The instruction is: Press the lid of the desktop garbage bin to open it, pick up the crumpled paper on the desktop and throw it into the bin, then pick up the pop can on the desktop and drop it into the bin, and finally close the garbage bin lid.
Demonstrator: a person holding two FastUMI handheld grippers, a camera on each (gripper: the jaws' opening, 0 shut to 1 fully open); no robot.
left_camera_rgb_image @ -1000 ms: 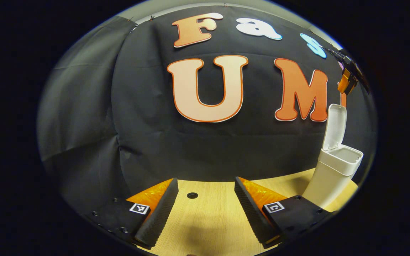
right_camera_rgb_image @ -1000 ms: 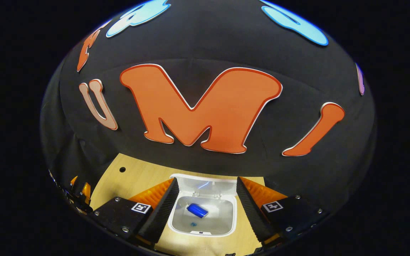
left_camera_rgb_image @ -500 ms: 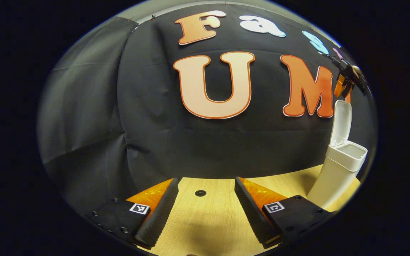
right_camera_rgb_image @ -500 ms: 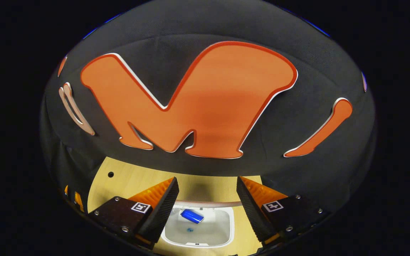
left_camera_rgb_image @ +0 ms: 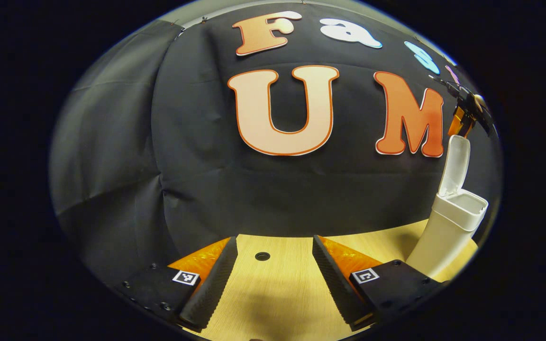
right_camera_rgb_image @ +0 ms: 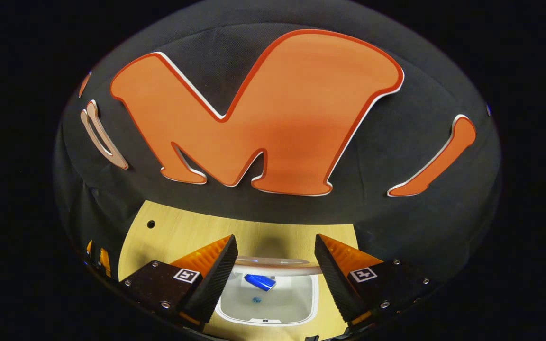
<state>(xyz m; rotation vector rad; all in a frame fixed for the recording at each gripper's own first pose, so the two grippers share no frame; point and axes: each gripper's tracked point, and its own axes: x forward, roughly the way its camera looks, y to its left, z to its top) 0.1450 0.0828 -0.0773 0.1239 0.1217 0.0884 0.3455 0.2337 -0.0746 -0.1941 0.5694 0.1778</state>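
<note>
In the left gripper view, the left gripper (left_camera_rgb_image: 273, 279) sits at the bottom centre with its fingers spread wide and nothing between them, over the pale wooden desktop (left_camera_rgb_image: 282, 303). Just beyond the fingertips, a small round hole (left_camera_rgb_image: 262, 256) marks the board. At the right edge of the frame stands the white garbage bin (left_camera_rgb_image: 446, 237), its lid (left_camera_rgb_image: 454, 163) raised upright above the open mouth. The right gripper (left_camera_rgb_image: 462, 124) shows at the upper right, right at the top edge of the lid; whether it touches the lid cannot be told. Black cloth closes off the far side.

In the right gripper view, the right gripper (right_camera_rgb_image: 273, 279) fingers stand wide apart at the bottom, empty, looking down into the open garbage bin (right_camera_rgb_image: 269, 323). The blue pop can (right_camera_rgb_image: 259, 282) lies tilted inside. The lid (right_camera_rgb_image: 277, 271) crosses edge-on just beyond the can, between the fingertips. Farther off lies the desktop (right_camera_rgb_image: 197, 229) with the hole (right_camera_rgb_image: 150, 224) at the left. The left gripper (right_camera_rgb_image: 98, 259) peeks in at the lower left edge.
</note>
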